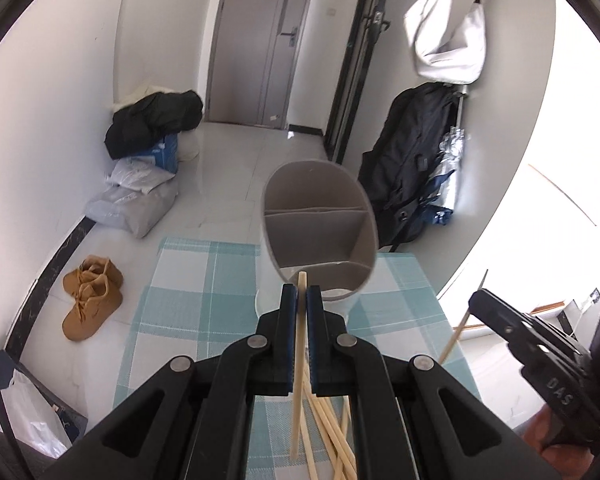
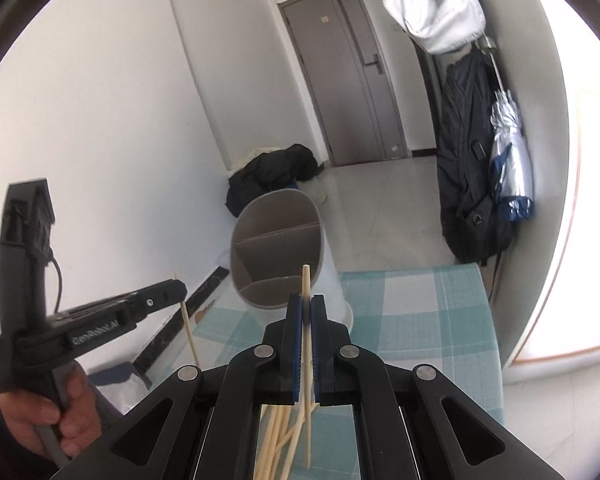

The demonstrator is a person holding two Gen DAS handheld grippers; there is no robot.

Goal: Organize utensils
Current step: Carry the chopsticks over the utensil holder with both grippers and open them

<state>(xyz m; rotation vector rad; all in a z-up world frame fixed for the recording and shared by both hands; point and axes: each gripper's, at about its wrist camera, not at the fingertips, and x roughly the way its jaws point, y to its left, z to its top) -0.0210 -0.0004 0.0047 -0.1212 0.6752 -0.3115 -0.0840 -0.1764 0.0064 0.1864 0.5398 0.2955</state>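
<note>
A grey utensil holder (image 1: 320, 224) with inner dividers stands on the checked teal cloth (image 1: 188, 280); it also shows in the right wrist view (image 2: 278, 248). My left gripper (image 1: 301, 292) is shut on one wooden chopstick (image 1: 299, 360), held upright just before the holder's near rim. My right gripper (image 2: 306, 302) is shut on another chopstick (image 2: 307, 344), also upright near the holder. Several loose chopsticks (image 1: 332, 436) lie on the cloth under the grippers, and they show in the right wrist view (image 2: 276, 440) too. Each gripper shows in the other's view, the right gripper (image 1: 480, 300) and the left gripper (image 2: 176, 290).
The table's far edge drops to a tiled floor. Brown shoes (image 1: 92, 300), bags and a dark jacket (image 1: 152, 124) lie on the floor at the left. A black coat (image 1: 412, 168) and an umbrella (image 2: 512, 160) hang at the right. A grey door (image 1: 260, 40) is behind.
</note>
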